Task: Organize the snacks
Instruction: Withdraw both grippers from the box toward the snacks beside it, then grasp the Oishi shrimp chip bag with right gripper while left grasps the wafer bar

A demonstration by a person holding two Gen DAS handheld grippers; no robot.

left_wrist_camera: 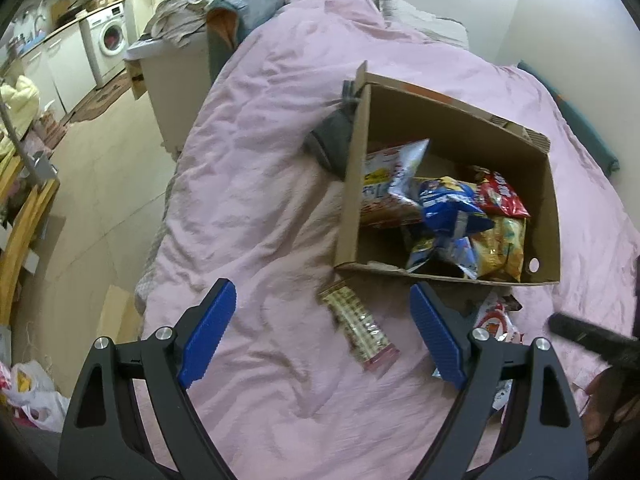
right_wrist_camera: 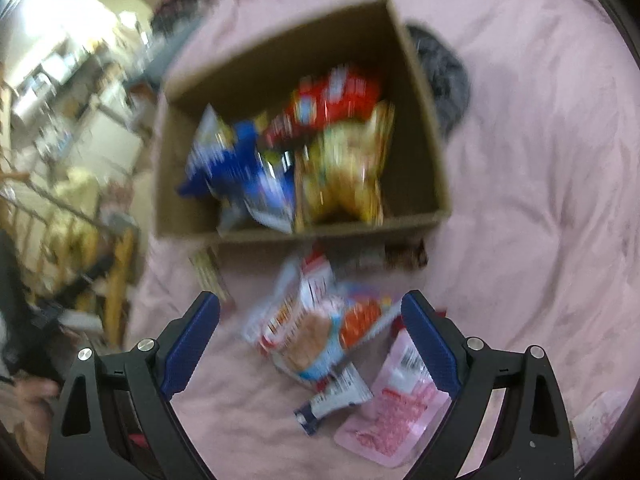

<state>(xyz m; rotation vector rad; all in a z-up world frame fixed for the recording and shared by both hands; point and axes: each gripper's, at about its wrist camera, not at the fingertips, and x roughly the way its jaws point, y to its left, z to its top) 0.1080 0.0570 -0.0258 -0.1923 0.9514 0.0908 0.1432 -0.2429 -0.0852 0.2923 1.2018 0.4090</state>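
Mid-collection: both my left gripper (left_wrist_camera: 324,334) and right gripper (right_wrist_camera: 310,344) gape wide and empty just short of the cardboard box (left_wrist_camera: 352,184), so next I grab the cracker pack (left_wrist_camera: 358,326) lying before it.

One cardboard box (left_wrist_camera: 460,120) holds four snack bags (left_wrist_camera: 452,204). About four packets (right_wrist_camera: 304,336) lie outside it, one of them a long bar (left_wrist_camera: 358,326)
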